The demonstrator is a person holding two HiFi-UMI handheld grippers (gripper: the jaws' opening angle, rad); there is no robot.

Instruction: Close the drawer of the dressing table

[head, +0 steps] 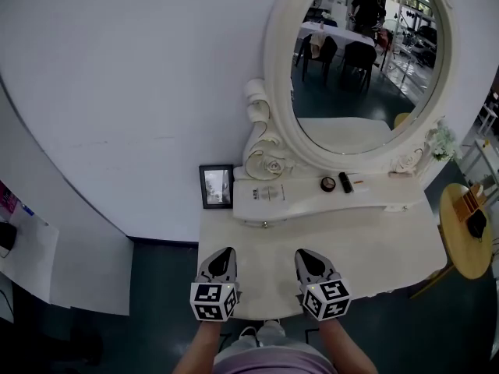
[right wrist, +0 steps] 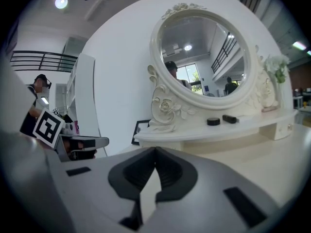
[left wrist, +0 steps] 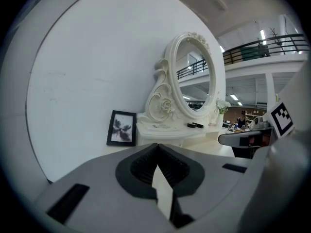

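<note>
We note the dressing table [head: 382, 248] under and ahead of both claws, its front edge just beneath them. We cannot make out the drawer in any view. The oval mirror [head: 366, 53] stands well ahead, off to the right claw's side. The left gripper [head: 224, 252] and right gripper [head: 307, 254] hover side by side over the tabletop, each with jaws pressed together and nothing between. A picture frame [head: 216, 186] stands ahead of the left claw. A round compact [head: 328, 184] and black tube [head: 345, 182] lie ahead of the right.
</note>
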